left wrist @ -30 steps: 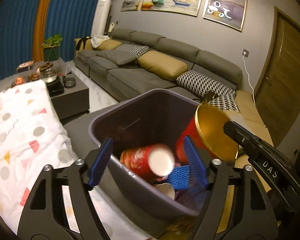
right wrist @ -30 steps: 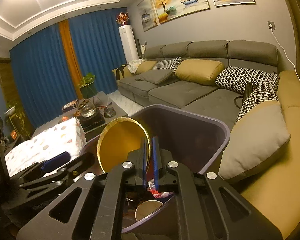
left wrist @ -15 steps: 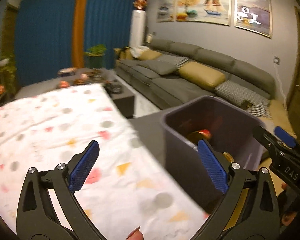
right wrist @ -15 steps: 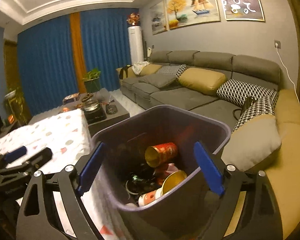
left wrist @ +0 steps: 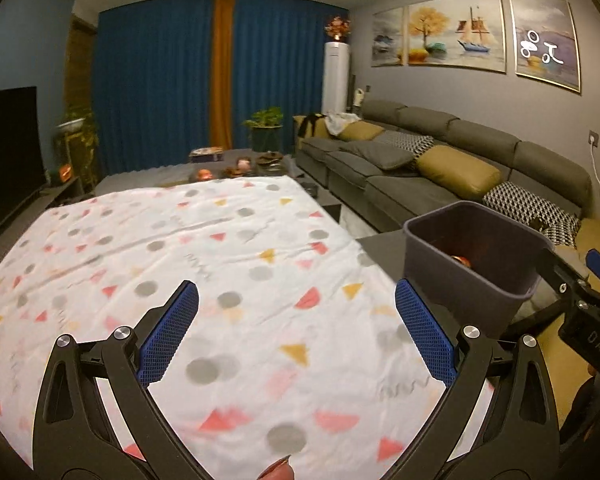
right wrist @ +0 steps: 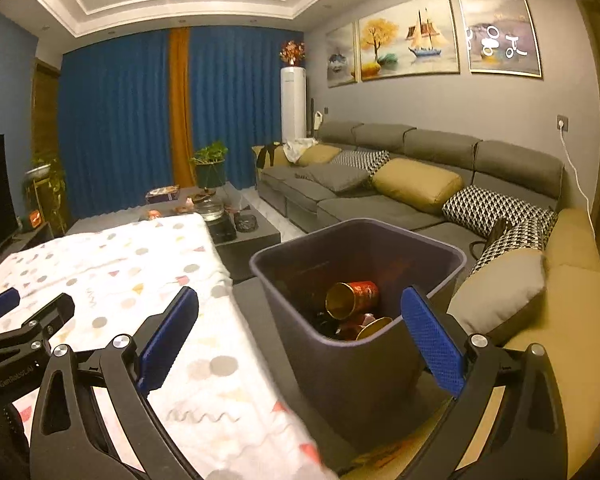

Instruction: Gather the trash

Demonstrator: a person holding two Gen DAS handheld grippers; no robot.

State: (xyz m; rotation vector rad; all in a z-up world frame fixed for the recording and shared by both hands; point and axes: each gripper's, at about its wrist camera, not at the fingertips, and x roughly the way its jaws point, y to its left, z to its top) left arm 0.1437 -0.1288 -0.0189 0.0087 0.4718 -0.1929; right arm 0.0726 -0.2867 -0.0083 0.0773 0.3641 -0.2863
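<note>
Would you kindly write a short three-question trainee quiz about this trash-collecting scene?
1. True or false: the left gripper holds a cup.
2. Which is the grey trash bin standing beside? A) the patterned tablecloth B) the television C) the curtain
3. Fill in: the red paper cup lies on its ____ inside the bin, and the right gripper is ____.

Key: 1 false, its jaws are open and empty; 2 A; 3 side, open.

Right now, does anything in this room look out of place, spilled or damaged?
Nothing stands out. The trash bin stands upright with the red can and other trash inside. The patterned cloth lies flat with nothing spilled on it.
</note>
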